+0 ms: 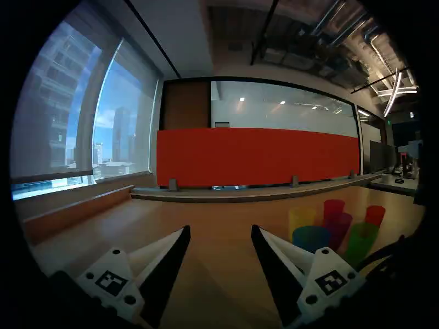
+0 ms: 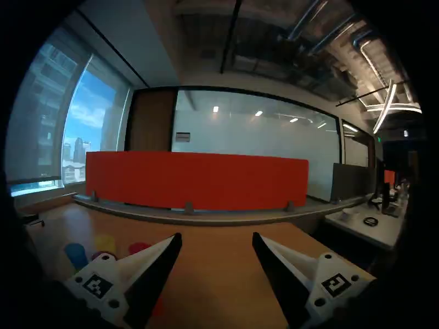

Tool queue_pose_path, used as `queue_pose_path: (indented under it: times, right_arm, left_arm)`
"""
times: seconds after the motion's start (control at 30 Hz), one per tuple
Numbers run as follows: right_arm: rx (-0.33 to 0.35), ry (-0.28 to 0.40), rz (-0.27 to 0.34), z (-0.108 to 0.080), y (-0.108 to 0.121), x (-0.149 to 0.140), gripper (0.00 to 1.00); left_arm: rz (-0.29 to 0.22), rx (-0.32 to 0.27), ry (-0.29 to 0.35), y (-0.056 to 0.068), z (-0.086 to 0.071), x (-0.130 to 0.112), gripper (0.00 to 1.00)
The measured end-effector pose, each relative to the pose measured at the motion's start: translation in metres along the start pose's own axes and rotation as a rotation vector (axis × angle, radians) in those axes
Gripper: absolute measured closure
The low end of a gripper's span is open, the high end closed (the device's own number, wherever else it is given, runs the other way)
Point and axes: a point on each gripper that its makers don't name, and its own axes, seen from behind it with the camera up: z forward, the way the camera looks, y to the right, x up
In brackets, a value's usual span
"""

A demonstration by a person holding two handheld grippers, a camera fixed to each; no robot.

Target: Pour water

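Observation:
Several coloured plastic cups stand in a cluster on the wooden table (image 1: pixel 219 219) to the right of my left gripper (image 1: pixel 220 230): a yellow cup (image 1: pixel 301 217), a blue cup (image 1: pixel 310 239), a red cup (image 1: pixel 333 209), a purple cup (image 1: pixel 340 226), a green cup (image 1: pixel 362 240) and another red cup (image 1: pixel 375 215). The left gripper is open and holds nothing. In the right gripper view the cups sit low at the left, partly behind the left finger: a blue cup (image 2: pixel 76 255), a yellow cup (image 2: pixel 105 243) and a red cup (image 2: pixel 139 248). My right gripper (image 2: pixel 217 237) is open and empty above the table (image 2: pixel 219 263).
A long red divider panel (image 1: pixel 258 156) stands along the far edge of the table. Large windows (image 1: pixel 82 126) lie to the left. A neighbouring desk (image 2: pixel 367 225) with small items is at the right. Black cables (image 1: pixel 384 252) run beside the left gripper's right finger.

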Motion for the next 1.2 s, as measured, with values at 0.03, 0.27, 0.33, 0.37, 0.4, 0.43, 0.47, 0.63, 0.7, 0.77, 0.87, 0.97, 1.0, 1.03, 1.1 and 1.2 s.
queue_pose_path:
  times: [0.03, 0.27, 0.33, 0.37, 0.4, 0.43, 0.47, 0.63, 0.7, 0.77, 0.87, 0.97, 1.0, 1.03, 1.1, 1.2]
  right_arm:
    - [0.004, 0.002, 0.004, 0.000, -0.001, -0.001, 0.01]
    - [0.046, 0.009, 0.025, -0.003, -0.005, -0.009, 0.01]
    - [0.056, 0.013, 0.027, -0.004, -0.006, -0.011, 0.01]
    - [0.060, 0.015, 0.028, -0.005, -0.006, -0.012, 0.01]
    - [0.064, 0.018, 0.029, -0.005, -0.006, -0.013, 0.01]
    - [0.066, 0.022, 0.028, -0.005, -0.005, -0.014, 0.01]
    - [0.067, 0.026, 0.028, -0.005, -0.005, -0.014, 0.01]
    - [0.081, 0.041, 0.022, -0.003, -0.006, -0.018, 0.01]
    - [0.080, 0.048, 0.020, -0.001, -0.006, -0.018, 0.01]
    - [0.077, 0.057, 0.021, 0.002, -0.007, -0.018, 0.01]
    - [0.076, 0.072, 0.021, 0.005, -0.010, -0.018, 0.01]
    - [0.075, 0.087, 0.017, 0.008, -0.013, -0.021, 0.01]
    - [0.075, 0.091, 0.015, 0.008, -0.013, -0.023, 0.01]
    - [0.072, 0.090, 0.015, 0.009, -0.014, -0.026, 0.01]
    - [0.066, 0.089, 0.015, 0.011, -0.014, -0.033, 0.01]
    - [0.059, 0.086, 0.021, 0.012, -0.014, -0.042, 0.01]
  left_arm:
    - [0.000, 0.000, 0.000, 0.000, 0.000, 0.000, 0.18]
    - [0.000, 0.000, 0.000, -0.001, -0.001, 0.000, 0.19]
    - [0.000, 0.000, 0.000, 0.000, -0.001, 0.000, 0.18]
    - [0.000, 0.000, 0.000, 0.000, -0.001, 0.000, 0.18]
    - [0.000, 0.000, 0.000, 0.000, -0.002, 0.000, 0.18]
    - [0.000, 0.000, 0.000, 0.000, -0.001, 0.000, 0.18]
    - [-0.001, 0.000, 0.000, 0.000, -0.001, 0.000, 0.18]
    - [0.000, 0.000, 0.000, -0.001, -0.001, 0.000, 0.18]
    - [0.000, 0.000, 0.000, -0.001, -0.001, 0.000, 0.18]
    - [-0.001, 0.000, 0.000, -0.001, -0.001, 0.000, 0.18]
    - [0.000, 0.000, 0.000, -0.001, -0.001, 0.000, 0.18]
    - [0.000, 0.000, 0.000, -0.001, -0.001, 0.000, 0.18]
    - [-0.001, 0.000, 0.000, -0.001, -0.001, 0.000, 0.19]
    - [-0.001, 0.000, 0.000, -0.001, -0.001, 0.000, 0.18]
    - [-0.001, 0.000, 0.000, -0.001, -0.002, 0.000, 0.18]
    - [0.000, 0.000, 0.000, -0.001, -0.002, 0.000, 0.18]
